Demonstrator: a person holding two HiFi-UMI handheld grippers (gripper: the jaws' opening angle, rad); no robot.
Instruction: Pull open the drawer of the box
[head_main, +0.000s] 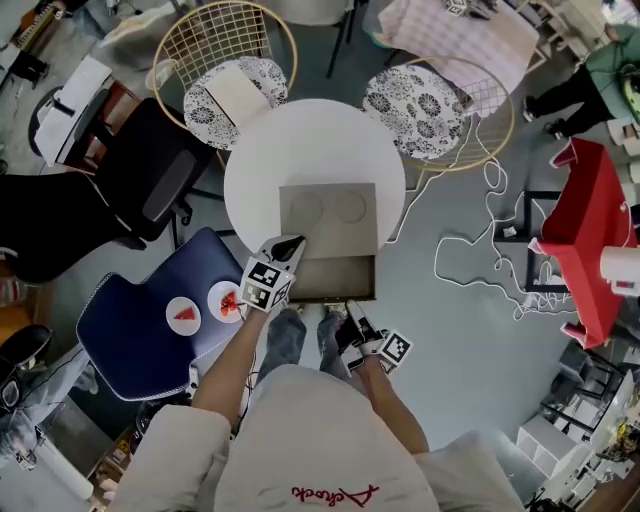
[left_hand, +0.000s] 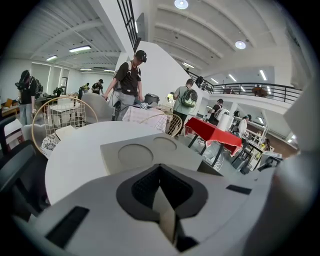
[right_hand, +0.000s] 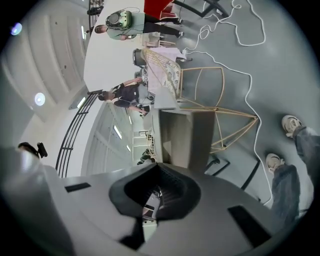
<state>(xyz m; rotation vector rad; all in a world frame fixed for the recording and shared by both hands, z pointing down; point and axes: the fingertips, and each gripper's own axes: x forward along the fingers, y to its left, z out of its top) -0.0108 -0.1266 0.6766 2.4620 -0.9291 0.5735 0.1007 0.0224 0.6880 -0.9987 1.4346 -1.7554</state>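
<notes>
A grey box (head_main: 330, 215) with two round dents on top sits on the round white table (head_main: 270, 160). Its drawer (head_main: 335, 278) stands pulled out toward me past the table's edge. My left gripper (head_main: 290, 245) rests over the box's near left corner, jaws shut with nothing in them; in the left gripper view the box top (left_hand: 145, 152) lies just beyond its tips (left_hand: 160, 167). My right gripper (head_main: 352, 318) hangs just below the drawer's front, apart from it and shut on nothing. The right gripper view is rolled sideways and shows the drawer (right_hand: 187, 140) beyond the closed tips (right_hand: 159, 167).
Two wire chairs (head_main: 225, 60) (head_main: 450, 100) stand behind the table. A blue seat (head_main: 150, 320) with two small plates is at my left, a black office chair (head_main: 130, 190) beyond it. A red table (head_main: 590, 230) and a white cable (head_main: 480, 250) lie to the right.
</notes>
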